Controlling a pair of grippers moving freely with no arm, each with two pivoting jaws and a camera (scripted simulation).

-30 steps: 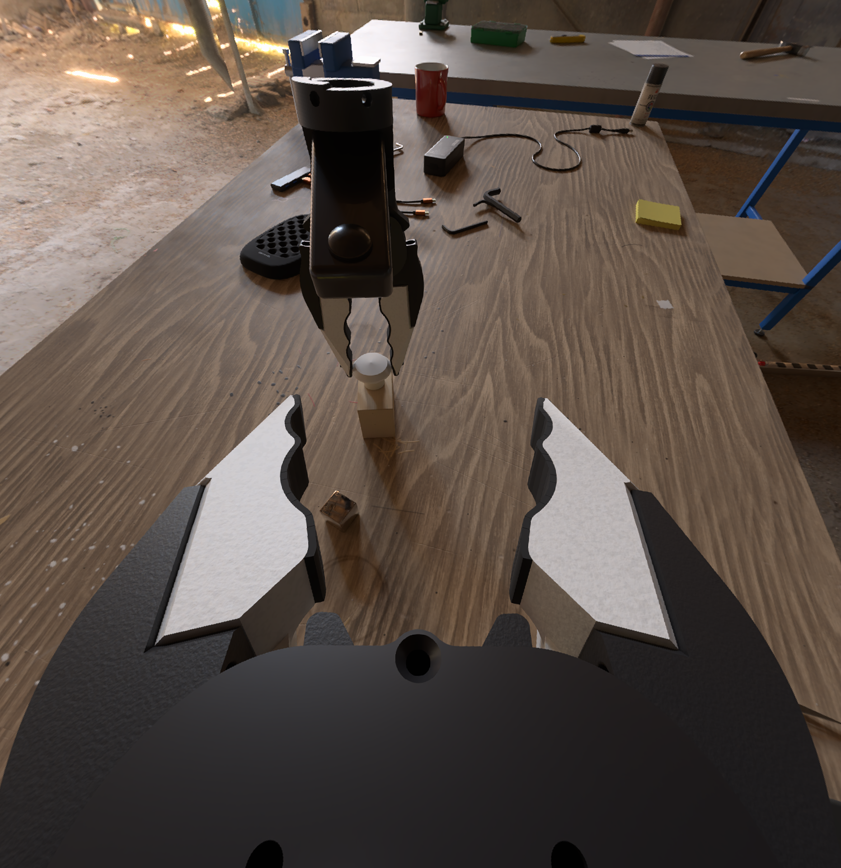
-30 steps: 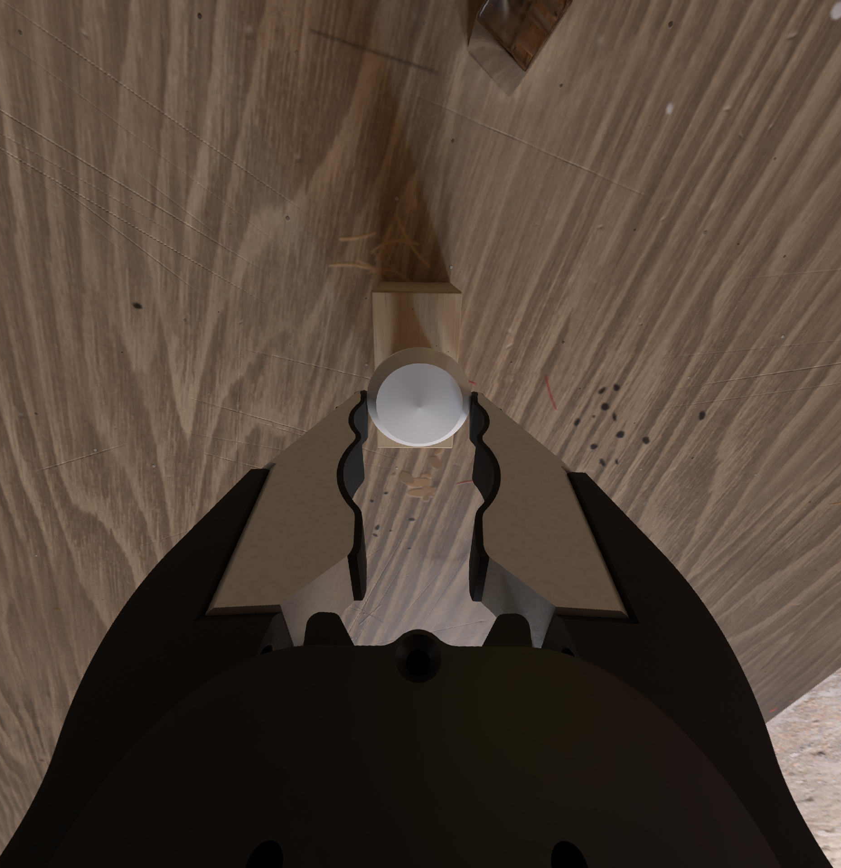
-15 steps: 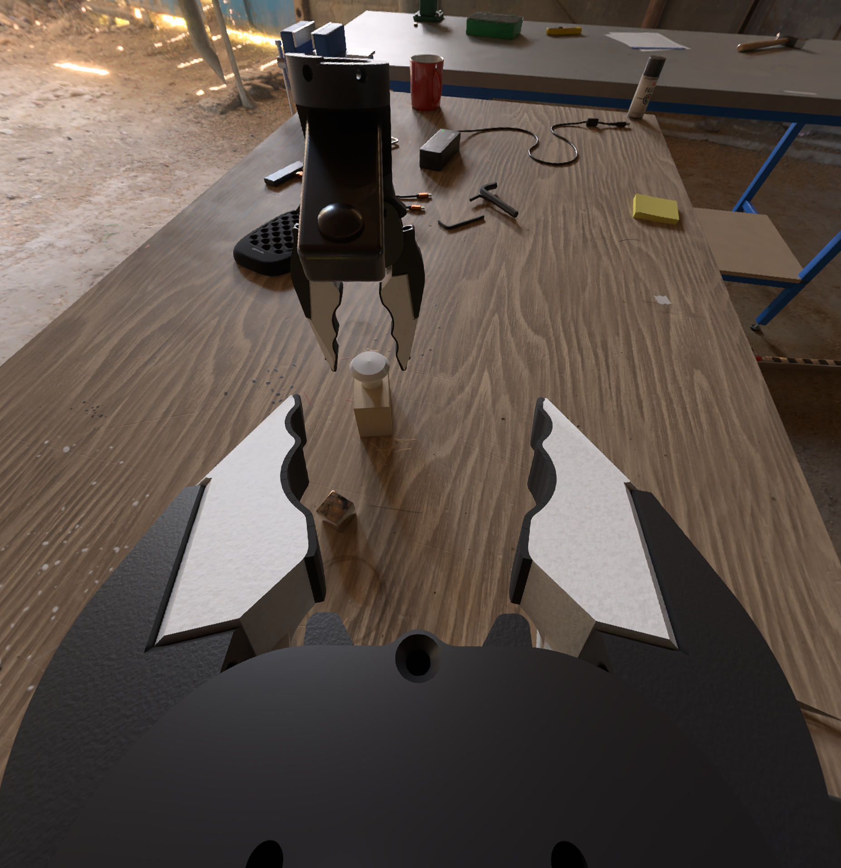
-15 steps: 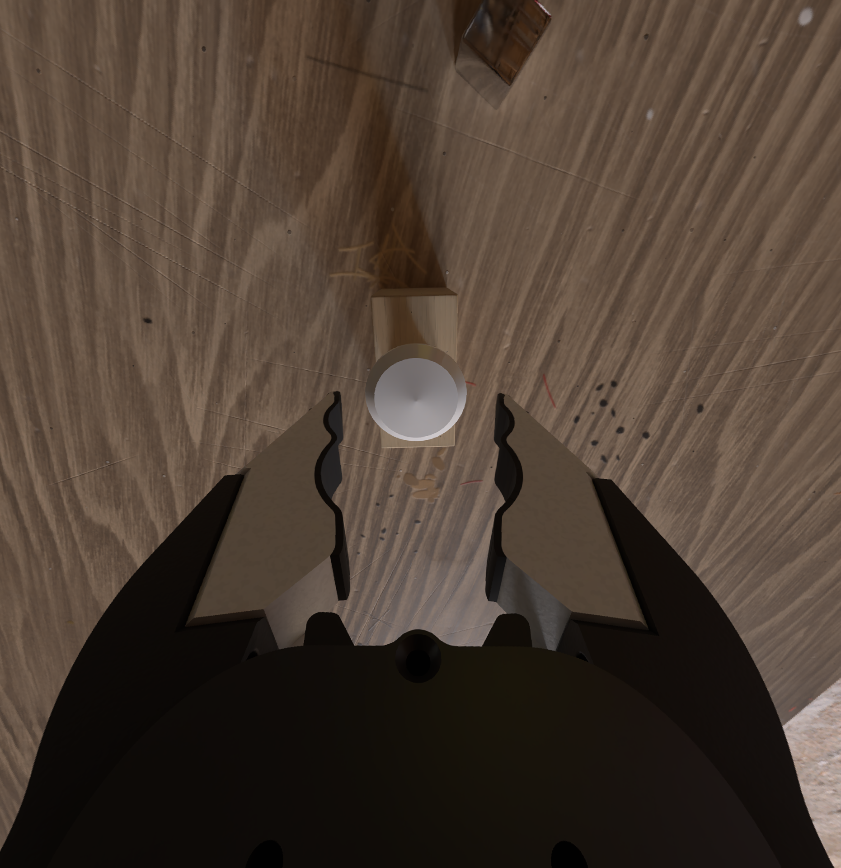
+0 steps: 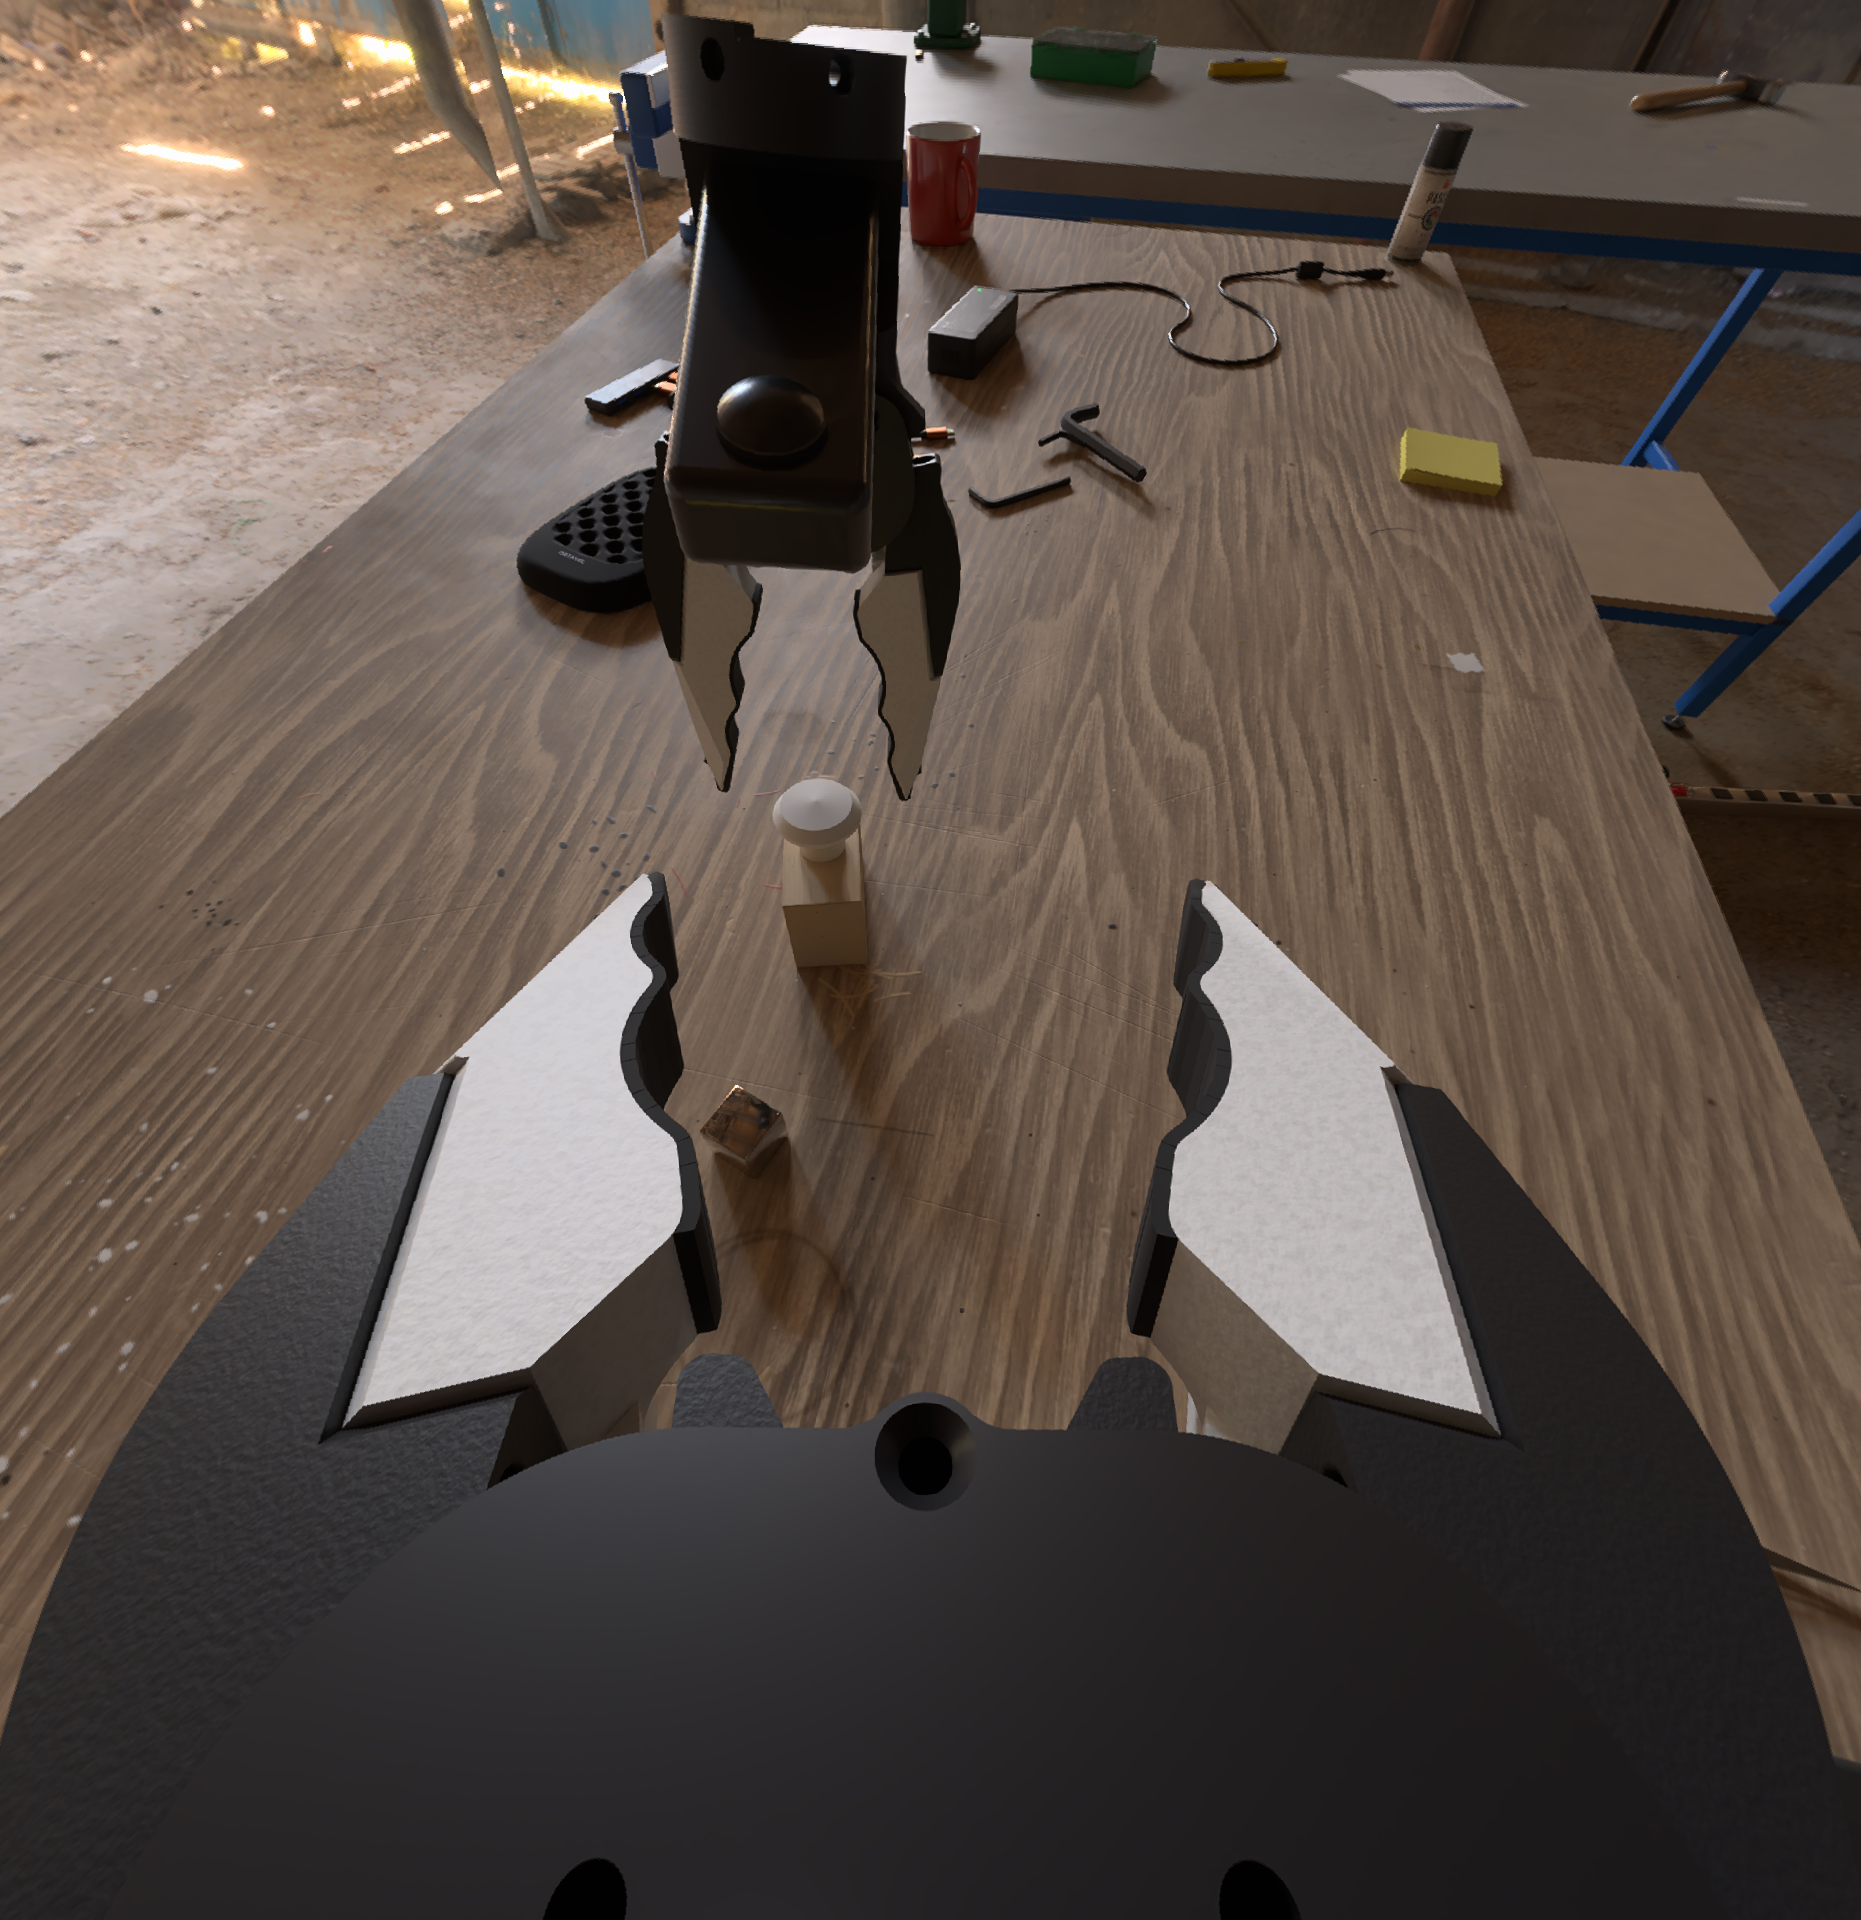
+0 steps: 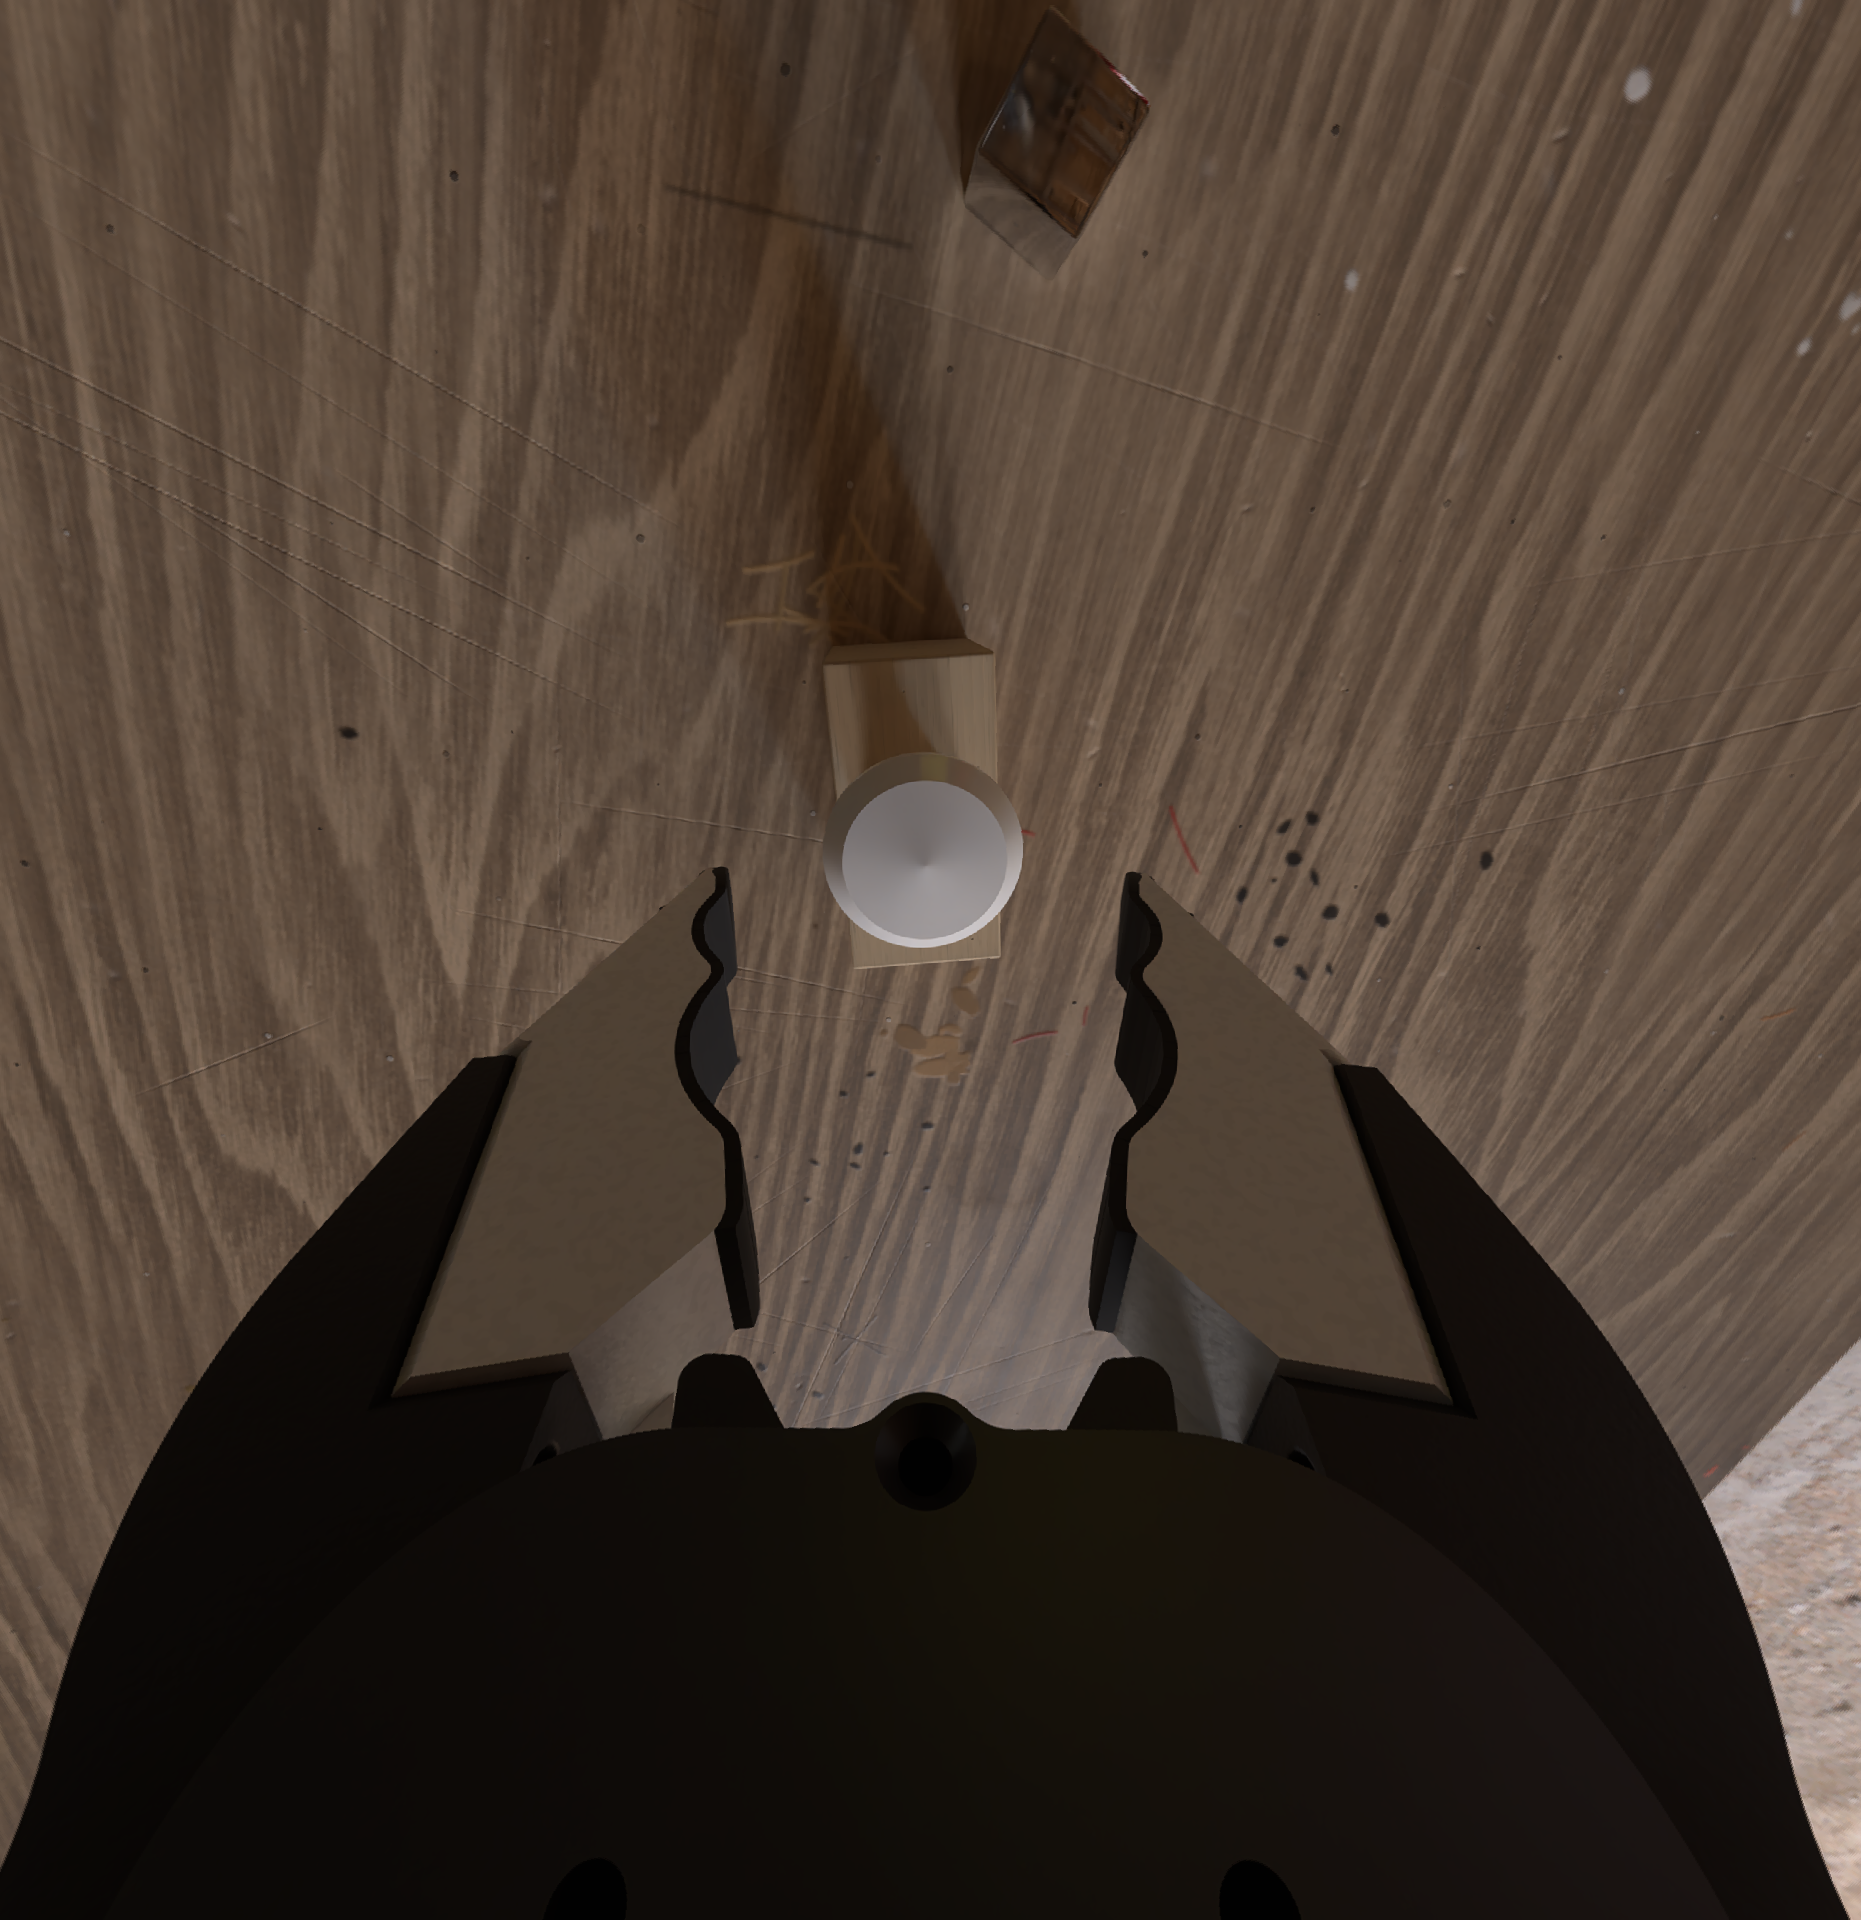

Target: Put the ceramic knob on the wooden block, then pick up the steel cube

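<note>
- Brown plywood counter [image 5: 1269,831] with heavy grain carries everything, and dirt ground lies beyond its edge.
- White ceramic knob [image 5: 817,818] stands upright on the pale wooden block [image 5: 826,914], free of both grippers.
- Right gripper [image 5: 810,784] hangs directly above the knob, jaws parted and empty, tips apart from the knob's cap.
- Steel cube [image 5: 742,1125] lies on the counter nearer the left gripper [image 5: 926,894], just beside its left finger.
- Left gripper's jaws are spread wide, holding nothing.
- Farther back lie hex keys [image 5: 1092,447], a yellow sponge [image 5: 1450,460] and a red mug [image 5: 942,182].
</note>
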